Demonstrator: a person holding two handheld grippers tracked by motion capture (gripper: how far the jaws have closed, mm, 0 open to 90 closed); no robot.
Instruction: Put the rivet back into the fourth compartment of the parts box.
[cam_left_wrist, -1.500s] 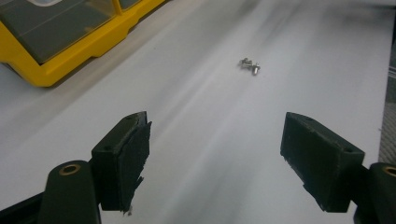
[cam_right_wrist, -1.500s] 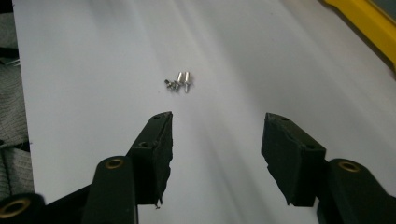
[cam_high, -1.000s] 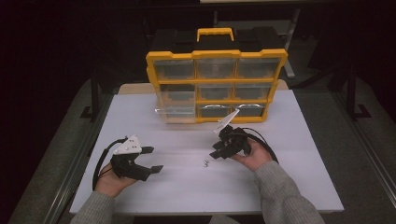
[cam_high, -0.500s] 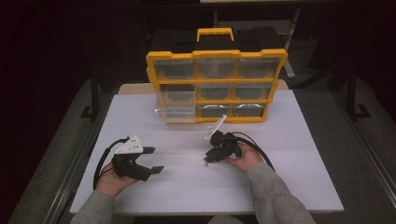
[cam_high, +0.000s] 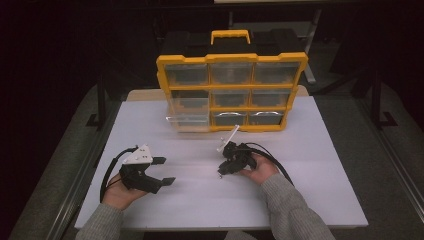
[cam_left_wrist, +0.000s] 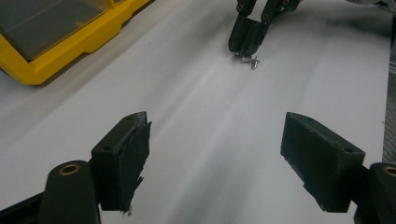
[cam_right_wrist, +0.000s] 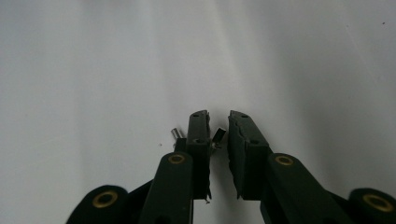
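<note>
- The left claw (cam_high: 161, 170) rests low on the white bench (cam_high: 310, 200) at the person's near left, its two pads spread wide with bare bench surface between them.
- The right claw (cam_high: 223, 169) sits a little farther in, right of centre, tipped down so its tips meet the bench. Its jaws have just been closing and now stand narrow, with a slim gap left.
- A small metal screw (cam_right_wrist: 215, 138) lies on the bench at those tips; in the right gripper view one part shows in the gap and another part (cam_right_wrist: 174, 134) pokes out beside the left pad. I cannot tell whether the pads press on it yet.
- In the left gripper view, the same screw (cam_left_wrist: 252, 61) lies just under the right claw's tips (cam_left_wrist: 243, 41).
- Farthest back stands a yellow organiser case (cam_high: 231, 59) with clear drawers, one drawer (cam_high: 189, 116) at lower left pulled out.
</note>
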